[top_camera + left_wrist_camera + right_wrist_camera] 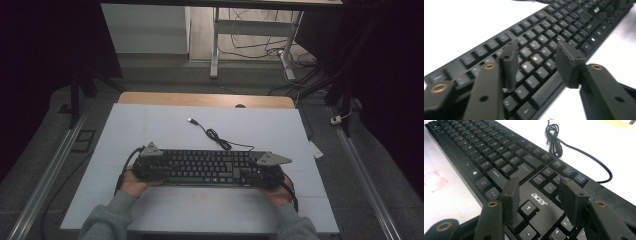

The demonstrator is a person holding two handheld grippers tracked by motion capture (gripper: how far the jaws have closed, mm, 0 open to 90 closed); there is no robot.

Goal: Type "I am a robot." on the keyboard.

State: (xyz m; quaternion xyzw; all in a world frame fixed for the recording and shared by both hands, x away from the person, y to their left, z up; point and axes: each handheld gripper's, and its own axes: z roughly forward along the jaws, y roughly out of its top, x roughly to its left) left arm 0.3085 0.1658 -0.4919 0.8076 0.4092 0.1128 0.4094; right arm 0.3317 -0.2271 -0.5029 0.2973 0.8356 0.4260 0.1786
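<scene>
We are holding the left gripper (536, 65) with its jaws spread wide over the letter keys at the left end of the keyboard (205, 167), gripping nothing; the pads are hovering just above the keycaps, and we cannot tell whether they are touching. We are carrying the right gripper (539, 200) the same way, jaws parted and empty, over the arrow keys and the maker's logo at the right end. The keyboard is lying across the near half of the desk (150, 125), parallel to its near edge, roughly centred between the left and right edges. Its cable (217, 137) is running loose from the back edge toward the far edge, ending in a free plug (191, 120).

To do this step well, we judge that both grippers should be working at matching ends and heights, so the board is staying level and square. We should be closing on the frame rather than the keys, and keeping the coiled cable clear of any snag.
</scene>
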